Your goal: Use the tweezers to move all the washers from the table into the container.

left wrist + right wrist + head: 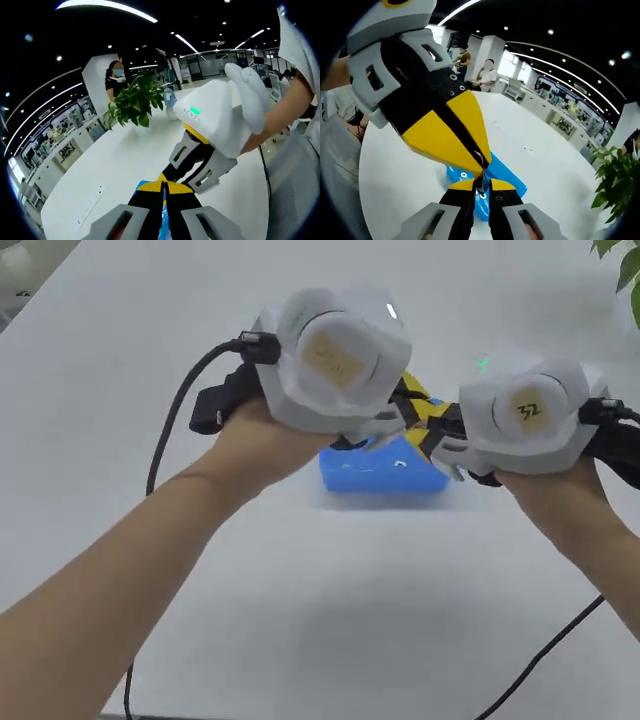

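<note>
Several washers [464,175] lie in container [512,182] below right gripper [481,187].

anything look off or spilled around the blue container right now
Nothing stands out. The blue container sits flat on the white table, a few washers lie inside it, and the left gripper and right gripper meet tip to tip above it.

One number legible
A round yellowish sticker [528,411] on the white housing of the right gripper [481,192] reads "32"; the matching sticker [335,358] on the left gripper [165,200] is too blurred to read.
</note>
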{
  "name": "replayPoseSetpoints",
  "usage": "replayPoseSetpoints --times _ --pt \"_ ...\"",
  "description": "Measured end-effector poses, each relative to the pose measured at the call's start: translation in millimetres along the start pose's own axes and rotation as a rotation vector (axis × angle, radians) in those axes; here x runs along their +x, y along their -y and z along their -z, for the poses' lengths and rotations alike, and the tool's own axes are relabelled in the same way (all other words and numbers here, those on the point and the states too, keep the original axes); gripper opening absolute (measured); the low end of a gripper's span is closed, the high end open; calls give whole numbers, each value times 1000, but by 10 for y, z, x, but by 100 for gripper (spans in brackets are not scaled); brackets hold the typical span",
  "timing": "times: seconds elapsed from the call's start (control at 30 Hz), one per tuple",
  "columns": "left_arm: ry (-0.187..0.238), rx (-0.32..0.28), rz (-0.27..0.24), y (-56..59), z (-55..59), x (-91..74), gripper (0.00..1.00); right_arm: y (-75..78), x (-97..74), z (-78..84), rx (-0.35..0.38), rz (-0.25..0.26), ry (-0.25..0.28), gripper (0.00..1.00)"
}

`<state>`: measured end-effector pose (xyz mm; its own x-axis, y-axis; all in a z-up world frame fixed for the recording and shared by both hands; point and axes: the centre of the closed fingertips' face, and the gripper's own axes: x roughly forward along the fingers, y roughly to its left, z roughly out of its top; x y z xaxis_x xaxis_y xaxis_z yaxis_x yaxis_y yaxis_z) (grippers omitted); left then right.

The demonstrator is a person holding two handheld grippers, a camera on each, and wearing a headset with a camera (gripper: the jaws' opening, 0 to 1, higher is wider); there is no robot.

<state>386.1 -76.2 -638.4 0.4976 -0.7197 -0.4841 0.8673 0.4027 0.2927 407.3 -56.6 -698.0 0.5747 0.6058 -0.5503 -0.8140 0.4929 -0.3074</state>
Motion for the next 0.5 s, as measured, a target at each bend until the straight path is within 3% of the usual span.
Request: replayPoseSetpoints --times 0.07,0.2,0.33,0.5 --pt "-2 18 19 103 -12 -90 0 -69 -95 -1 -62 12 -13 6" --pt "1 14 54 299 16 -199 0 -255 -202 61 -91 -8 -21 6" --pt "-24 17 89 539 129 -285 0 -484 -287 176 -113 -44 -39 6" --pt "-54 12 135 752 286 -305 0 -723 -323 339 -119 -86 -70 6"
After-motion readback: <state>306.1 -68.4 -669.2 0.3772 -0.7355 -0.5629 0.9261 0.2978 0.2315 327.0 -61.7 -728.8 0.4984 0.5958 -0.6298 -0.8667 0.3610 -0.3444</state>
